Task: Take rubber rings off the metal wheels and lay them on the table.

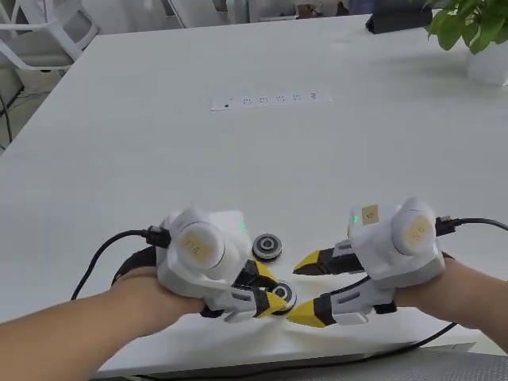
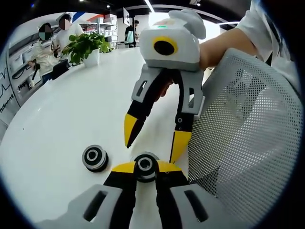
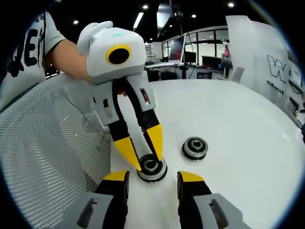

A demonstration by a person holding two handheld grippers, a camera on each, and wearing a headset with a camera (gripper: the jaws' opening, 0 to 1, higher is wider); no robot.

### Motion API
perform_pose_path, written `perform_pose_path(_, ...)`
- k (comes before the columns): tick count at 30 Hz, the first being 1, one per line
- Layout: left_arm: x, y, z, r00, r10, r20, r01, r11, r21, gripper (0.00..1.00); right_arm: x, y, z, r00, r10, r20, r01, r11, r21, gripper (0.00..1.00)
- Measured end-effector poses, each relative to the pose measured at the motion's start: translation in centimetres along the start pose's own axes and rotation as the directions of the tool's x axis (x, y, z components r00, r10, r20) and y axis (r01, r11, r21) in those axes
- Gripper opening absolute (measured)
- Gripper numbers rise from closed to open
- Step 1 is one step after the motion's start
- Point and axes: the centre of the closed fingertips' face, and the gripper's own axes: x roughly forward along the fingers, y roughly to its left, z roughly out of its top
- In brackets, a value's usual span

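Left gripper view: the left gripper has its jaws drawn in narrow on a small metal wheel, one yellow tip on each side of the rim. The wheel lies flat, low on the white table, with its hub hole pointing up. I cannot tell whether it rests on the surface or is just lifted off it. Its dark outer band looks like the rubber ring, and it appears to be in place.

The right gripper faces that wheel head-on from the opposite side, nose to nose with the left one, jaws wide and holding nothing. In the right gripper view the wheel sits straight ahead, centred in the gap between the two tips and just beyond them. The side of the rim facing the right gripper is free, since the left jaws pinch across the other sides. A short straight advance should probably bring the right tips onto the ring.

A second wheel lies flat near the held wheel, on the far side from the person, touched by neither gripper.
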Motion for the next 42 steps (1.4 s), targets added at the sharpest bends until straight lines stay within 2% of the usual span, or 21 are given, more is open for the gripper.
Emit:
perform_pose_path(2, 0.0, 0.0, 0.0, 1.0, 0.003, 0.001, -0.003, 1.0, 0.001, 0.09, 0.1, 0.0, -0.2, 0.9997, -0.006, -0.024, 0.004, 0.999, -0.052, 0.35)
perform_pose_path(3, 0.0, 0.0, 0.0, 1.0, 0.005, 0.002, -0.005, 1.0, -0.001, 0.09, 0.3, 0.2, -0.4, 0.9995, 0.0, -0.032, -0.002, 0.999, -0.053, 0.35)
perform_pose_path(6, 0.1, 0.2, 0.0, 0.9999, 0.01, 0.005, -0.01, 1.0, -0.021, 0.07, 0.6, 0.2, -0.5, 0.9995, 0.015, -0.028, -0.016, 0.999, -0.033, 0.34)
perform_pose_path(7, 0.1, 0.2, -0.1, 1.0, 0.009, 0.001, -0.009, 1.0, 0.005, 0.07, 0.6, 0.2, -0.5, 0.9995, 0.017, -0.027, -0.018, 1.0, -0.026, 0.33)
perform_pose_path(12, 0.2, 0.2, -0.1, 0.9999, 0.014, 0.003, -0.014, 1.0, -0.002, 0.07, 0.7, 0.0, -0.1, 0.9999, 0.01, 0.002, -0.01, 1.0, 0.003, 0.32)
perform_pose_path(23, 0.2, 0.3, 0.0, 0.9997, 0.022, 0.01, -0.022, 1.0, -0.008, 0.07, 1.1, -0.1, -0.6, 0.9999, 0.008, -0.008, -0.008, 1.0, 0.027, 0.27)
perform_pose_path(36, 0.2, 0.3, 0.1, 0.9993, 0.034, 0.017, -0.034, 0.999, -0.009, 0.07, 0.5, 0.1, -1.0, 0.9993, -0.016, -0.033, 0.016, 1.0, -0.012, 0.19)
perform_pose_path(42, 0.2, 0.2, 0.1, 0.9992, 0.036, 0.019, -0.036, 0.999, -0.008, 0.07, 0.2, 0.0, -1.2, 0.9993, -0.016, -0.033, 0.017, 1.0, 0.006, 0.15)
